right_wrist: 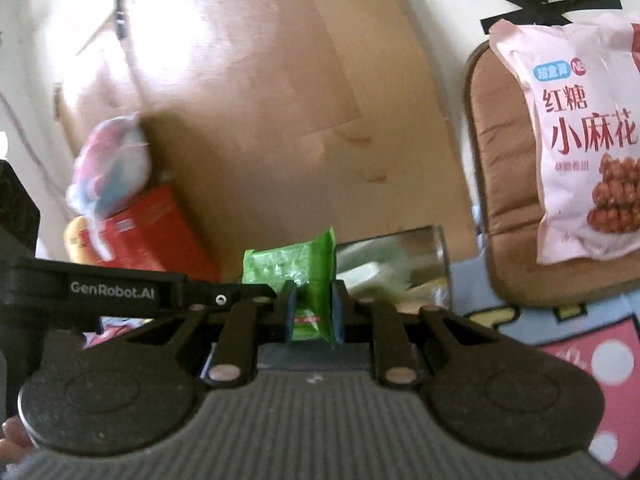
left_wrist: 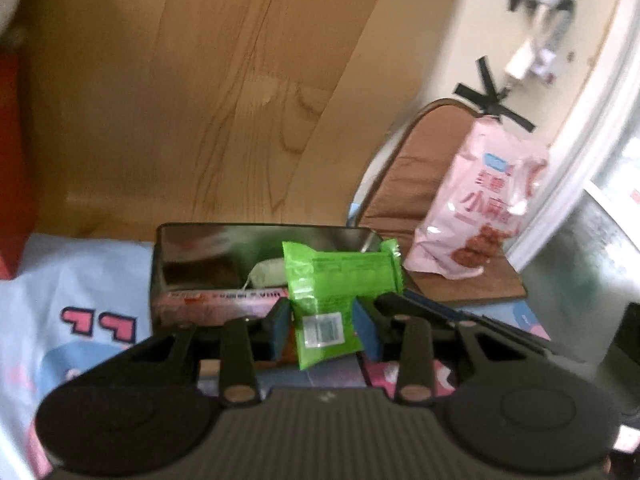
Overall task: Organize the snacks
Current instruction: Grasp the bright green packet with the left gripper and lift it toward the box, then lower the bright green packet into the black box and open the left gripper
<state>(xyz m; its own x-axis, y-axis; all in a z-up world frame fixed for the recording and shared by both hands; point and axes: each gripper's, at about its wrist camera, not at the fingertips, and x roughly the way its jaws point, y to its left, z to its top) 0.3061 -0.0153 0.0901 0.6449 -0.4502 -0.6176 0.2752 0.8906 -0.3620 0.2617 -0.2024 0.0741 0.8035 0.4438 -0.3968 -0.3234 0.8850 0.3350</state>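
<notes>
A green snack packet [left_wrist: 340, 272] with a barcode label stands upright between the blue pads of my left gripper [left_wrist: 323, 320], which is shut on it. Just behind it lies a dark metal tin [left_wrist: 256, 236] holding a pink packet [left_wrist: 224, 296] and a pale wrapped snack [left_wrist: 268, 272]. In the right wrist view my right gripper [right_wrist: 314, 312] is shut on a green packet [right_wrist: 296, 268], with the tin [right_wrist: 440, 264] behind and to the right. Whether both views show the same packet I cannot tell. The left gripper's black body [right_wrist: 112, 292] reaches in from the left.
A large pink snack bag [left_wrist: 476, 200] [right_wrist: 588, 140] leans on a brown cushion [left_wrist: 416, 168] [right_wrist: 504, 184] at the right. A red box [right_wrist: 144, 232] with a plastic bag [right_wrist: 112, 160] on it stands left. A wooden board [left_wrist: 200, 100] rises behind. The surface is a blue and pink patterned cloth [left_wrist: 80, 272].
</notes>
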